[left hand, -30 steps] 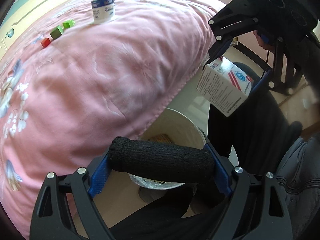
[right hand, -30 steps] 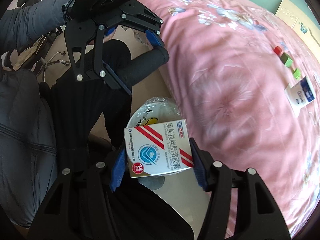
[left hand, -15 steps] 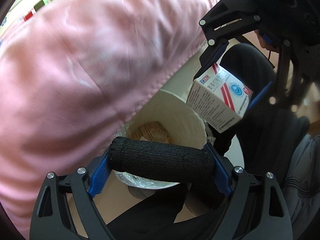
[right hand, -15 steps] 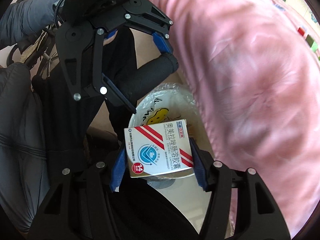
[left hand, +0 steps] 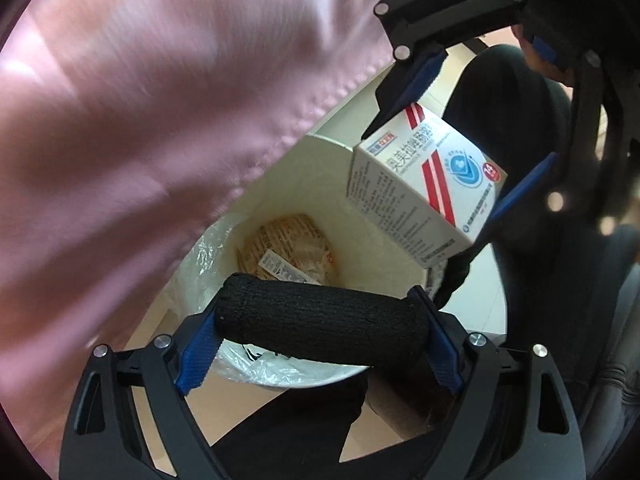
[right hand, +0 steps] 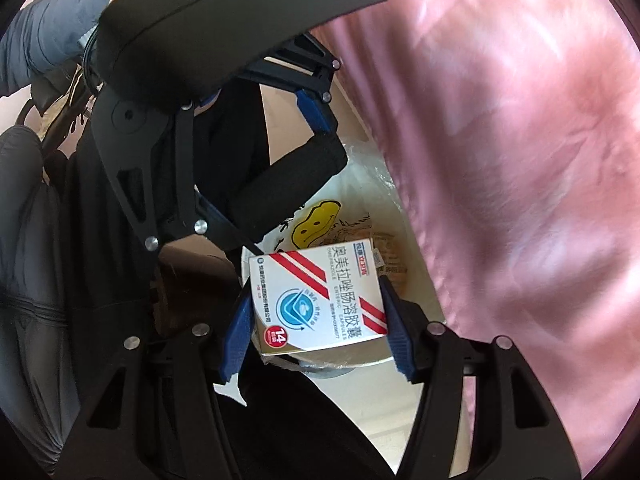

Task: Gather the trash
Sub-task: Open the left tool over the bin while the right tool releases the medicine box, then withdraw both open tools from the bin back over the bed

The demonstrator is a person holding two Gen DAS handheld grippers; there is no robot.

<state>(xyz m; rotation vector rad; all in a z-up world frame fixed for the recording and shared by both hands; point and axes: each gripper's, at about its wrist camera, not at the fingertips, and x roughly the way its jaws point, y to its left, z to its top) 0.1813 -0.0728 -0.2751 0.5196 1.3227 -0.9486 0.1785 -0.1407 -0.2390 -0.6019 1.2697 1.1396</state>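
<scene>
The black roll (left hand: 320, 330) sits crosswise between your left gripper (left hand: 316, 340) pads, pinched at both ends, right over the white bin (left hand: 320, 184). Your right gripper (right hand: 316, 312) is clamped on the medicine box (right hand: 316, 300), holding it above the same bin's mouth. There's a wrapper (left hand: 288, 248) down in the bottom, and the pink blanket (left hand: 140, 120) hangs just beside the rim.

Both cameras sit on the grippers and look steeply down, close above the bin (left hand: 320, 184). The left view faces along its fingers with the quilt (left hand: 140, 120) on its left; the right view has the quilt (right hand: 520, 160) on its right. Both share the bin (right hand: 416, 280), and each shows the other gripper.
</scene>
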